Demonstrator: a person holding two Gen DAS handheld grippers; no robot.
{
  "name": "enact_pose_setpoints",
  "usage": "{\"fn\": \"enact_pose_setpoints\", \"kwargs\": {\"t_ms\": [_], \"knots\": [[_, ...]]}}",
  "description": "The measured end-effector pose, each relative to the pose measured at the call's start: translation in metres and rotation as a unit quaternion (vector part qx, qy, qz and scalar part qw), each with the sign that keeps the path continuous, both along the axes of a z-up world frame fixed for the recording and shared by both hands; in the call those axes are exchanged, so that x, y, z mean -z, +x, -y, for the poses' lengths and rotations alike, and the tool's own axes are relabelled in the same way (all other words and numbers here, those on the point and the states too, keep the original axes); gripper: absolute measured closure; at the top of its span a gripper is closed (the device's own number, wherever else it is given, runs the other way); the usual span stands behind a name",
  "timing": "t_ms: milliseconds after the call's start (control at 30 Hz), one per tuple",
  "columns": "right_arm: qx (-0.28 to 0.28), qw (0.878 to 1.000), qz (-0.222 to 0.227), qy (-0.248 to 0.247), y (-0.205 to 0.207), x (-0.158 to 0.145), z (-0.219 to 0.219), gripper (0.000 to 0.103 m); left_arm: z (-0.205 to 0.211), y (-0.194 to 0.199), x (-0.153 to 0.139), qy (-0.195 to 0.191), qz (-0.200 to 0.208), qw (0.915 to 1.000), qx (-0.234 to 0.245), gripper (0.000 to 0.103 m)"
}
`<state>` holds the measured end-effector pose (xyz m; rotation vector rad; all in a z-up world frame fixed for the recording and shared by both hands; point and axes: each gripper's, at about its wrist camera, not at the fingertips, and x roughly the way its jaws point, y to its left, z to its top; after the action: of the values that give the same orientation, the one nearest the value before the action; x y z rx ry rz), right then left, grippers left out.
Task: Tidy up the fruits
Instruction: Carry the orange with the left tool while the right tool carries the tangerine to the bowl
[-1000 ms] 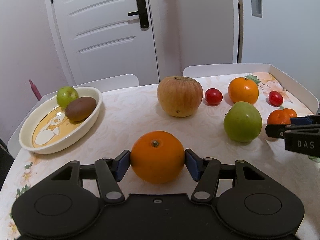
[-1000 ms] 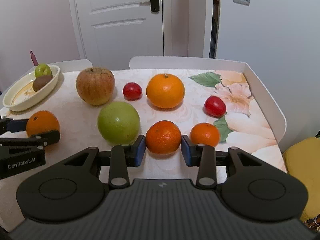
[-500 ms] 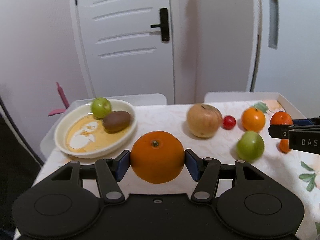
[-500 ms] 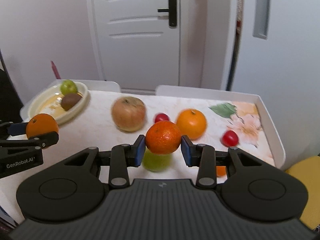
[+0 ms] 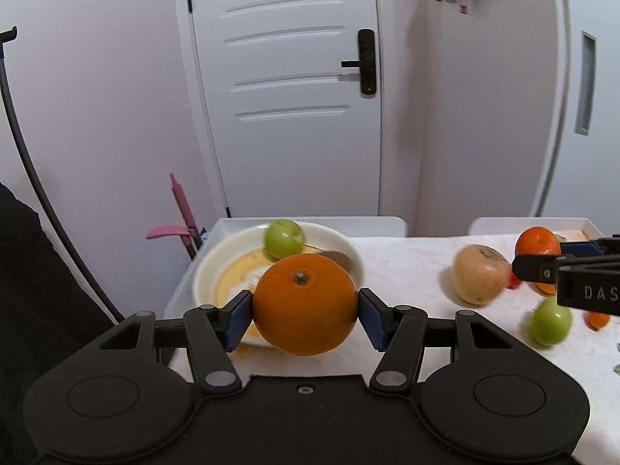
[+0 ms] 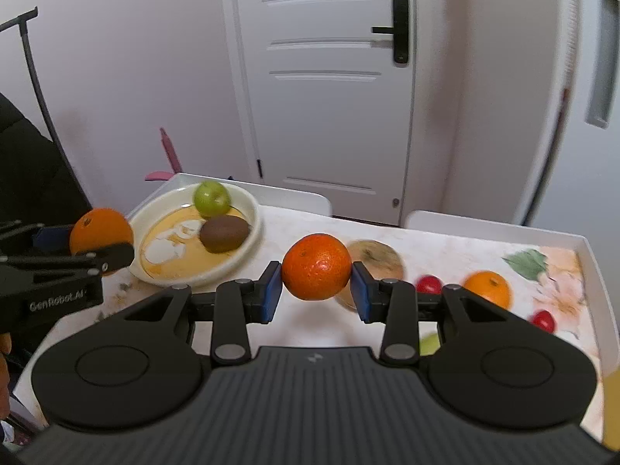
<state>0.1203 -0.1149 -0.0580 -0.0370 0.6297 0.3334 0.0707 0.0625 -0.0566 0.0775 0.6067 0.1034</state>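
- Orange and round, the big orange (image 5: 305,304) sits squeezed tight between the blue pads of the left tongs (image 5: 305,310), up in the air just in front of the bowl (image 5: 205,271).
- The right tongs (image 6: 316,285) grip a small tangerine (image 6: 316,266) the same way, above the desk (image 6: 445,255).
- The bowl already holds a little green apple (image 6: 211,198) and a brown kiwi (image 6: 224,233).
- On the desk lie a big pale apple (image 5: 480,279), a green apple (image 5: 550,321), another orange (image 6: 487,288) and red tomatoes (image 6: 428,284).
- Both fruits are round and smooth, so either could slip from the pads and roll off the desk.
- The bowl looks small, so a dropped orange may bump the kiwi out.
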Motion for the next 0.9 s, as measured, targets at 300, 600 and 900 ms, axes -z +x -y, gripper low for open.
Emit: {"fn": "enact_pose_setpoints", "kwargs": {"t_ms": [300, 600, 900], "knots": [[-0.004, 1.000, -0.021, 0.003, 0.033, -0.001, -0.057, 0.050, -0.052, 0.043, -0.006, 0.009, -0.008, 0.9997, 0.021, 0.040], [0.021, 0.999, -0.045, -0.009, 0.059, 0.019, -0.099, 0.050, -0.089, 0.097, 0.016, 0.014, -0.032, 0.9972, 0.066, 0.040], [0.040, 0.997, -0.061, -0.028, 0.074, 0.035, -0.121, 0.050, -0.101, 0.143, 0.055, 0.018, -0.071, 0.9921, 0.102, 0.040]]}}
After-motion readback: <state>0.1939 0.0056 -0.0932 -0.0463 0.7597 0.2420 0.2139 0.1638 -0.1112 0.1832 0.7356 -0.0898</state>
